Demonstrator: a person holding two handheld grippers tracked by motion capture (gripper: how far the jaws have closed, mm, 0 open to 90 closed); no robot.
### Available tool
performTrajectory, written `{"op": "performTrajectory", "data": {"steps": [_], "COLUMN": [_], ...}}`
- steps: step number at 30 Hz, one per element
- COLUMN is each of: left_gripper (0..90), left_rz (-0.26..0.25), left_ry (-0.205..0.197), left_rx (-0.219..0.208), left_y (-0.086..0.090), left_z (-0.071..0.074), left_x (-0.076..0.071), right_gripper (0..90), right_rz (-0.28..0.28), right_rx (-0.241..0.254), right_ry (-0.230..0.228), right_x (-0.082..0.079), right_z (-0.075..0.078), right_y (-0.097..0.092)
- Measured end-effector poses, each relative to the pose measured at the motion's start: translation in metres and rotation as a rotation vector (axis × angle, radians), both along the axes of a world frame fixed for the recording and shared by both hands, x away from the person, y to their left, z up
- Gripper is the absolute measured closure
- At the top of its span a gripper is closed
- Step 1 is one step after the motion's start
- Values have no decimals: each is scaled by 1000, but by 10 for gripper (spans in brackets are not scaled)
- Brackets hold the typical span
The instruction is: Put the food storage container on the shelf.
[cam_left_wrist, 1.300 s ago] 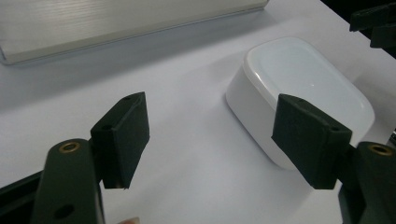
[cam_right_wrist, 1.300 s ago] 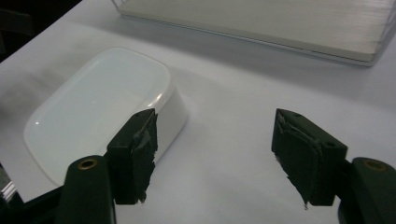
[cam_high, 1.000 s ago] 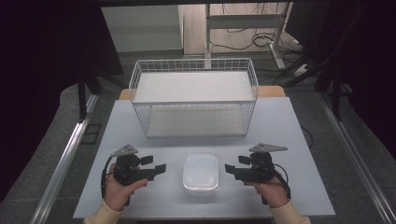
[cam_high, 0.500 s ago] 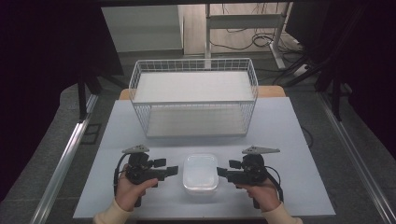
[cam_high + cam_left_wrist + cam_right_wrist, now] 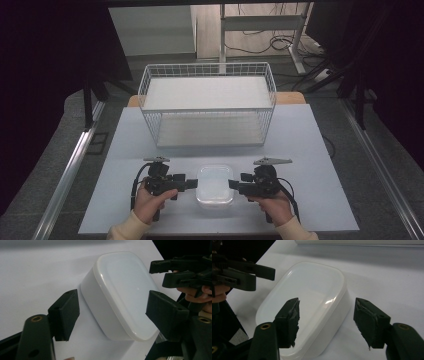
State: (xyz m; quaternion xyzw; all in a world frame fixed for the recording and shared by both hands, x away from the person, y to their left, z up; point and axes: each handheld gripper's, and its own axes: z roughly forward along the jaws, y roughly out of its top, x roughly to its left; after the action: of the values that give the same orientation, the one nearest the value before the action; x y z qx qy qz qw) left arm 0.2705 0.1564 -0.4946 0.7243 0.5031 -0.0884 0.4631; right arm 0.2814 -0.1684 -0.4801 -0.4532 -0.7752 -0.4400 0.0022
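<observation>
Left claw: my left gripper (image 5: 192, 184) has its jaws wide apart and holds nothing; its tips sit just beside one short end of the box.
Right claw: my right gripper (image 5: 235, 184) is likewise spread wide and empty, tips just beside the opposite short end, facing the left one across the box.
Box position: the white, rounded-rectangular plastic container with a fitted lid (image 5: 215, 186) sits flat on the pale grey table (image 5: 310, 165), directly between the two claws; in the left gripper view the container (image 5: 122, 295) lies partly between the black pads.
Handling, my read: looks light, thin-walled, fairly stiff. Glossy lid throws a highlight, so I expect it slippery. Contents cannot be told.
Where to grip: I'd take the side walls under the lid's rim, one claw per end, squeezing gently so the lid doesn't pop.
Beyond the claws: white wire basket (image 5: 207, 107) stands well past the box, at the table's far side.
Writing: none legible; no brand or label on lid or walls.
</observation>
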Motion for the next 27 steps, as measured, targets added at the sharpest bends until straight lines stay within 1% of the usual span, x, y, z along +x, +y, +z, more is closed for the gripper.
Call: {"op": "performTrajectory", "data": {"steps": [2, 5, 7, 10, 14, 16, 18, 20, 22, 23, 24, 25, 26, 27], "left_gripper": [276, 291, 298, 301, 335, 356, 401, 438, 487, 498, 510, 525, 525, 526], "left_rz": [-1, 1, -1, -11, -10, -18, -41, -49, -59, -57, -57, -53, -52, -43], "left_ry": [3, 19, 29, 80, 94, 111, 119, 120, 128, 128, 128, 127, 129, 137], "left_rx": [-3, -27, -34, -67, -80, -108, -125, -128, -137, -131, -131, -126, -128, -142], "left_y": [0, -2, -4, -6, -6, -5, -7, -8, -10, -10, -10, -10, -10, -9], "left_z": [0, -3, -5, -11, -15, -17, -18, -18, -19, -19, -19, -19, -19, -19], "left_x": [0, 4, 5, 8, 9, 11, 11, 11, 11, 10, 10, 10, 10, 10], "right_gripper": [380, 391, 395, 407, 409, 421, 435, 474, 519, 528, 528, 553, 553, 573], "right_rz": [-3, -15, -17, -13, -12, -10, -6, -3, 7, 3, 3, -7, -7, -18], "right_rx": [5, 22, 29, 25, 27, 30, 32, 35, 52, 59, 59, 81, 81, 95], "right_ry": [3, 20, 26, 30, 38, 54, 60, 68, 83, 94, 94, 118, 118, 132], "right_x": [0, 1, 2, 2, 2, 3, 3, 3, 3, 3, 3, 3, 3, 2], "right_z": [-1, -4, -5, -7, -8, -10, -12, -13, -14, -14, -14, -15, -15, -16], "right_y": [-1, -2, -1, 1, 1, 2, 4, 5, 6, 7, 7, 6, 6, 5]}}
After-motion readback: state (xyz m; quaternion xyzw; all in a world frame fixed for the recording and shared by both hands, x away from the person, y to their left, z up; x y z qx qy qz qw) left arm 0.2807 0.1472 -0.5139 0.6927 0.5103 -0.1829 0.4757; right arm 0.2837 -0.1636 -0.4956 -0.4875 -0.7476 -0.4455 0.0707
